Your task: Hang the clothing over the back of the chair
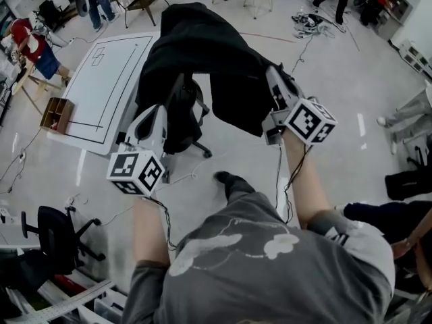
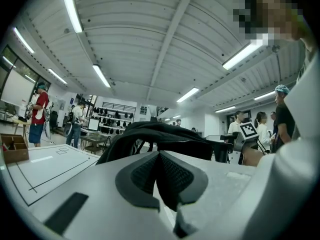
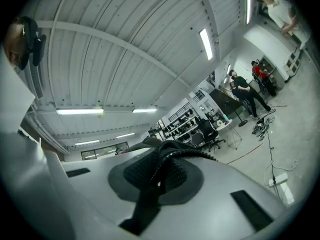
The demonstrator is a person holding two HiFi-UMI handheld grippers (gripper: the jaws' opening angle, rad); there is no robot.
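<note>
Black garment (image 1: 209,52) spread at twelve o'clock, hanging over the chair (image 1: 187,130) at centre. Right gripper (image 3: 159,174), at the chair's two o'clock, clamps a fold of it. Left gripper (image 2: 159,179), at nine o'clock, has its jaws pressed together.

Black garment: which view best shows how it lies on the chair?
Head view: the black garment is seen whole, draped over the chair back. The left gripper view shows only a dark mound beyond its closed jaws; the right gripper view shows just an edge pinched between its jaws.
</note>
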